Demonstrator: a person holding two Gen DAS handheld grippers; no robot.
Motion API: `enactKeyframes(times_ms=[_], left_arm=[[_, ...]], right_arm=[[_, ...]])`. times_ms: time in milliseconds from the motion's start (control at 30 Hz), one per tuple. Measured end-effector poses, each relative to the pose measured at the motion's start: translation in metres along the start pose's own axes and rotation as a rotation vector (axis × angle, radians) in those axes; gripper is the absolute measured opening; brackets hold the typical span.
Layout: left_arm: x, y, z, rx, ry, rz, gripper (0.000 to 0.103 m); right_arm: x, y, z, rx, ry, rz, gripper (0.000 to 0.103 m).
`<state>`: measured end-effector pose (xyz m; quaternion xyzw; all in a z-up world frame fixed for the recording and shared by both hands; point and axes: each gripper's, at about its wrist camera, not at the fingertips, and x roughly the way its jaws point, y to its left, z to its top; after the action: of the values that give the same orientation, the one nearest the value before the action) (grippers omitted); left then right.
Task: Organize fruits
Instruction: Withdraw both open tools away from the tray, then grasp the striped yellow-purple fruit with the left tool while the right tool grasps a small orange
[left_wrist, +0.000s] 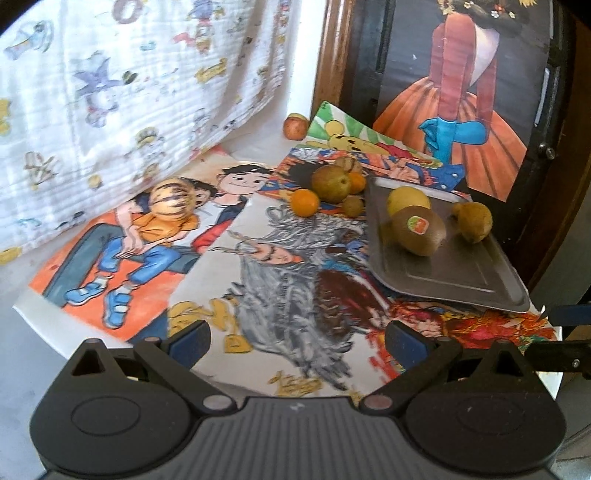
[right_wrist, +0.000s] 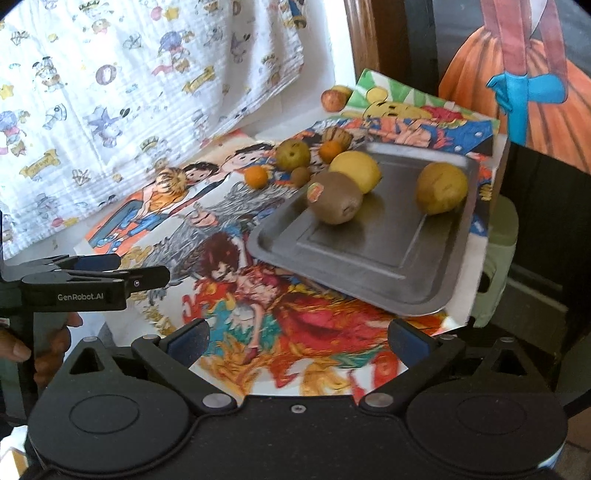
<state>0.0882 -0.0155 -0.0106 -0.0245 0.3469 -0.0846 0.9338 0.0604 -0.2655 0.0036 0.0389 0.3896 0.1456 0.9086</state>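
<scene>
Tray (right_wrist: 369, 266), 1 o'clock: kiwi (right_wrist: 334, 203), lemon (right_wrist: 356, 170), pear (right_wrist: 441, 188). Firm, rollable; grip across middle. Left claw (left_wrist: 297, 341), right claw (right_wrist: 299, 341): wide open, empty.

Black fingers (right_wrist: 186, 341) (blue pads, "GenRobot.AI")

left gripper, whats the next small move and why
Probably ease the open left gripper forward toward the nearest orange. It lies loose on the drawings just left of the tray, which holds only three fruits, and nothing blocks the path.
</scene>
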Motion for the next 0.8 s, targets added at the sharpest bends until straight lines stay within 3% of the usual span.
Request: enactKeyframes(times_ms=[333, 633, 800], left_arm=[[-0.007, 0.048, 0.006, -0.052, -0.011, 0.083, 0.103], [-0.01, 0.092, 0.022, -0.084, -0.058, 0.149, 0.103], [0.0, 0.105, 0.037, -0.085, -0.109, 0.153, 0.103]], right_arm=[[0.018, 0.04, 0.026, -0.016, 0.052, 0.102, 0.102], [0.037, 0.077, 0.076, -0.16, -0.025, 0.149, 0.102], [0.056, 0.079, 0.107, -0.099, -0.087, 0.187, 0.102]])
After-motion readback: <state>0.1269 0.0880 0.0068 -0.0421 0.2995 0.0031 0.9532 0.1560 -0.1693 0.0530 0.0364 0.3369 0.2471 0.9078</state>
